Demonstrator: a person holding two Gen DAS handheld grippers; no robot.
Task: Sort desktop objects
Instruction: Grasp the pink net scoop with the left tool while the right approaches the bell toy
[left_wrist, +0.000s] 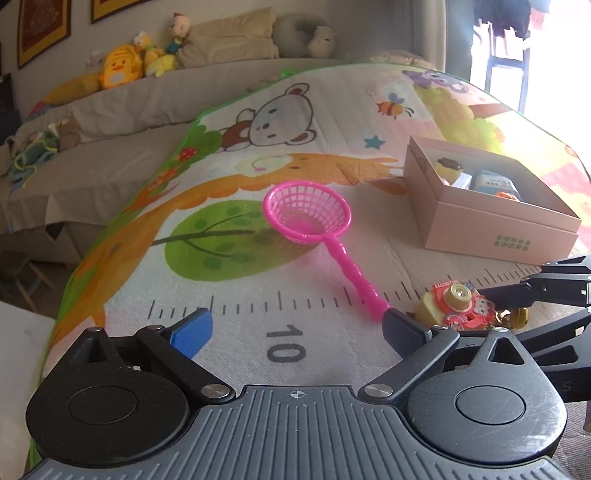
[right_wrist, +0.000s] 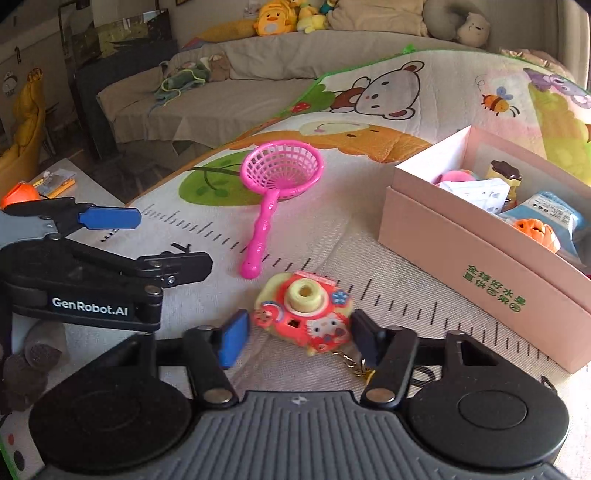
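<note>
Nearest, the right gripper (right_wrist: 299, 338) has its fingers spread, straddling the toy camera (right_wrist: 303, 314) without visible contact. The camera appears light, rigid plastic with slick sides; grip across its flat flanks, clear of the trailing keychain (right_wrist: 352, 363). The left gripper (left_wrist: 295, 328) is spread wide, holding nothing. Beyond the camera lies the pink strainer (right_wrist: 275, 177), light and springy; take its handle. Right of the camera stands the pink box (right_wrist: 480, 266).
</note>
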